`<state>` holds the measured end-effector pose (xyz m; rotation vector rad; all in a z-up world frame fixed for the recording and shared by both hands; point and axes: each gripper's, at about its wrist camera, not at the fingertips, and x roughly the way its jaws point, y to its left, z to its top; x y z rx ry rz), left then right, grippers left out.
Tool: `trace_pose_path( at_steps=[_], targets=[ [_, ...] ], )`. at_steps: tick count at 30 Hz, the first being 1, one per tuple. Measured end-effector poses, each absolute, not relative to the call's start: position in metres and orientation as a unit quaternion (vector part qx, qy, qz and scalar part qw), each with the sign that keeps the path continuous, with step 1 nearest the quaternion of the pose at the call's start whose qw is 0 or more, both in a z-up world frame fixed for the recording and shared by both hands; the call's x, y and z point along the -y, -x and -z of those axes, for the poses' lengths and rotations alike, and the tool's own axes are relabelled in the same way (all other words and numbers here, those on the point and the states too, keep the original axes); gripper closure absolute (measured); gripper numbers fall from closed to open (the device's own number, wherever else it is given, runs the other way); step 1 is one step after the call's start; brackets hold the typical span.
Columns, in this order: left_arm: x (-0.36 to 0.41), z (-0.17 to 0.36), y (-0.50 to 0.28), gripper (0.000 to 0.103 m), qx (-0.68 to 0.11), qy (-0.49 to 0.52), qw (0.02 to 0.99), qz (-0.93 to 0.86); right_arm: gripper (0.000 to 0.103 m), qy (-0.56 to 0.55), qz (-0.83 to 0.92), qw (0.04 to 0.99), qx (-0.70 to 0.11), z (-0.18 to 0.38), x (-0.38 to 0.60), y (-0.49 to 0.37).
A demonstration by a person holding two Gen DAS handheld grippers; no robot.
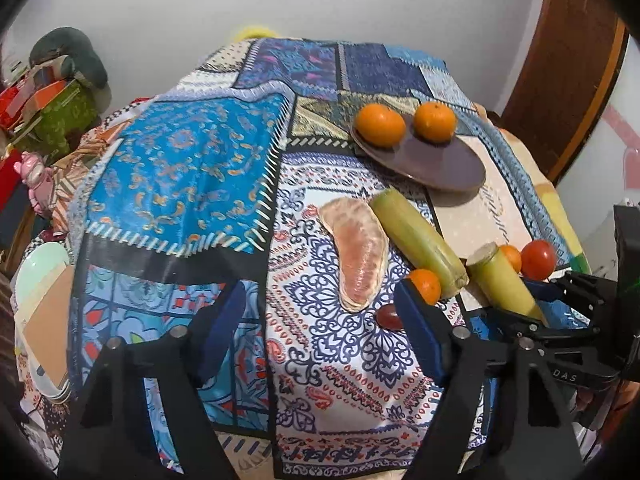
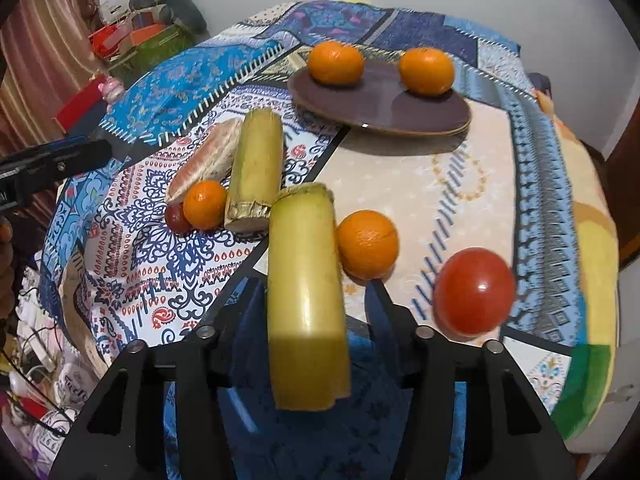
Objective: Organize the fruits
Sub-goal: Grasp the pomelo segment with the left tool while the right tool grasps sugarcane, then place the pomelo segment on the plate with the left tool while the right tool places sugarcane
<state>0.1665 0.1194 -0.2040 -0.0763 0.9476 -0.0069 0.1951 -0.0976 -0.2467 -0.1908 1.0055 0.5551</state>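
In the right wrist view my right gripper (image 2: 314, 286) is shut on a yellow-green sugarcane piece (image 2: 306, 280) that runs lengthwise between its fingers. To its right lie an orange (image 2: 367, 244) and a red tomato (image 2: 474, 291). A second sugarcane piece (image 1: 416, 240), a pink pomelo segment (image 1: 360, 256), a small orange (image 1: 425, 285) and a dark grape (image 1: 389, 316) lie together on the patterned cloth. My left gripper (image 1: 320, 290) hangs open just short of them, the grape beside its right finger. Two oranges (image 2: 336, 63) (image 2: 427, 71) sit on a brown plate (image 2: 380, 104) farther back.
Patchwork cloths cover the rounded table, which drops away on all sides. Boxes (image 1: 60, 116) and a pink toy (image 1: 34, 176) crowd the left. A pale bowl with a board (image 1: 44, 280) sits at the near left edge. A brown door (image 1: 560, 80) stands to the right.
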Motion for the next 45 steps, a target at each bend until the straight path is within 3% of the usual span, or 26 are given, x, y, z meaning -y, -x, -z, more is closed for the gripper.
trace_pose_path(
  at_steps=[2, 5, 14, 19, 35, 45],
  targets=[
    [-0.117, 0.210, -0.172, 0.031, -0.464, 0.038, 0.885, 0.011, 0.057, 0.091, -0.262, 0.837, -0.472, 0.248, 0.096, -0.196],
    [-0.112, 0.218, -0.182, 0.035, -0.475, 0.038, 0.879, 0.020, 0.068, 0.083, -0.268, 0.836, -0.472, 0.248, 0.096, -0.199],
    [-0.100, 0.237, -0.211, 0.045, -0.498, 0.037, 0.865, 0.041, 0.069, 0.062, -0.283, 0.843, -0.454, 0.233, 0.105, -0.192],
    [-0.098, 0.248, -0.230, 0.057, -0.517, 0.054, 0.853, 0.052, 0.069, 0.052, -0.286, 0.853, -0.433, 0.216, 0.111, -0.195],
    [-0.099, 0.262, -0.256, 0.059, -0.522, 0.083, 0.848, 0.042, 0.069, 0.042, -0.293, 0.870, -0.393, 0.194, 0.125, -0.205],
    [-0.105, 0.220, -0.236, 0.059, -0.478, 0.076, 0.875, 0.029, 0.070, 0.029, -0.299, 0.880, -0.368, 0.173, 0.132, -0.203]
  ],
)
